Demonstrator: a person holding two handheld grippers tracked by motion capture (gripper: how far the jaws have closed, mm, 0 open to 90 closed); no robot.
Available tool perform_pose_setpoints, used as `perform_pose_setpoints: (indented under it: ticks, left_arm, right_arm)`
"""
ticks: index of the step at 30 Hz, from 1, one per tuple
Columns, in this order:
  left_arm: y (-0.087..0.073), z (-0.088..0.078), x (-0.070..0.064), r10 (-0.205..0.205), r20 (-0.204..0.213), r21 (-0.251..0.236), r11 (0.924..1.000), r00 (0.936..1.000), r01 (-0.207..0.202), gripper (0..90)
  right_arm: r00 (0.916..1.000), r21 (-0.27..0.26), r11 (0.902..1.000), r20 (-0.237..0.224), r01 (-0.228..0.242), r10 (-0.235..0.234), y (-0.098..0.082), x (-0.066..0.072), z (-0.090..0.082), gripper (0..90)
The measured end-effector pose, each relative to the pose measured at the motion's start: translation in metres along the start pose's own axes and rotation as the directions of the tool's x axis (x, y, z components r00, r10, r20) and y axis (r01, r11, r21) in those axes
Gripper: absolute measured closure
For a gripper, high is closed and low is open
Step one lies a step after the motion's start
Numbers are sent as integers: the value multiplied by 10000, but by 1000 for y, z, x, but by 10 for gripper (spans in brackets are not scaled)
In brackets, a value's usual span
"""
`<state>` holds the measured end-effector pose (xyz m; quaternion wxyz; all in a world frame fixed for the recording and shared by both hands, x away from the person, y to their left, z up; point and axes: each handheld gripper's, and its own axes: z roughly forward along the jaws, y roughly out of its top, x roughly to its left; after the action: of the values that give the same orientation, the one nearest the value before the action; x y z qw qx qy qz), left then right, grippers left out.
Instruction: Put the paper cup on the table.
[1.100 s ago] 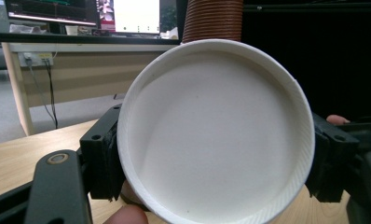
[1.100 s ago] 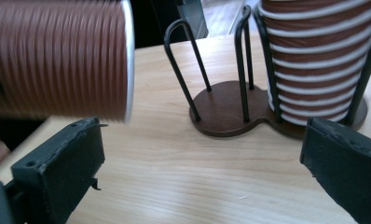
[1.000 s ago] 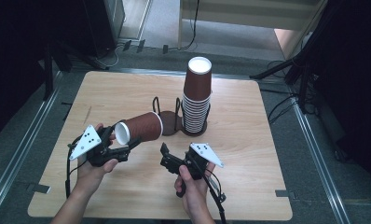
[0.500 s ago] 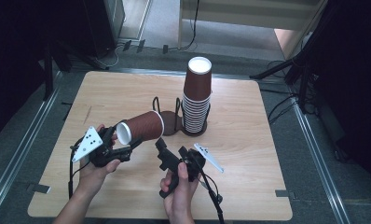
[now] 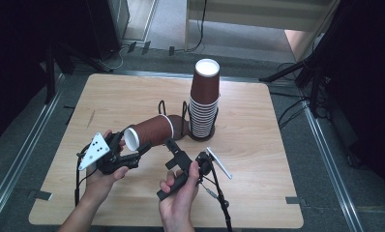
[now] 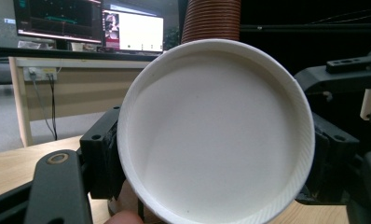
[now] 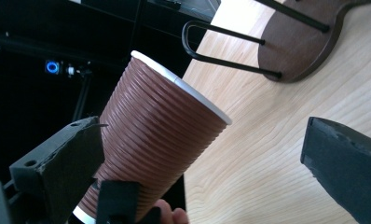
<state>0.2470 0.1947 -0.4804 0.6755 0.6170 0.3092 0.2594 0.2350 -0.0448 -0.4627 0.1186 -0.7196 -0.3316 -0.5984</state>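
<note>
One brown paper cup (image 5: 149,133) is lying sideways above the counter (image 5: 108,101), pinched by the left tongs (image 5: 135,155) — the right tongs (image 5: 173,150), spread, are now tilting toward it, likely to grab.

High cam: fixed above, looks fwd/down on table (image 5: 132,96). Left gripper cam: v. close to cup (image 6: 216,135) mouth. Right gripper cam: tilted, prob. rolled sideways, near same cup (image 7: 151,149). All share cup (image 5: 149,133).
</note>
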Motion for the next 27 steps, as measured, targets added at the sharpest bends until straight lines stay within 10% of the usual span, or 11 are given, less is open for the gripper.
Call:
perform_pose_setpoints:
  ticks: [8,27]
  left_arm:
    - [-3,3,-6,22,204,74,10000,9998,-24,235]
    - [-7,10,-20,183,664,123,9997,9976,-192,236]
  right_arm:
    - [9873,-187,9872,89,-1583,1585,2,-3,-3,0]
    - [9564,356,9560,-151,-2910,2917,0,-5,1,0]
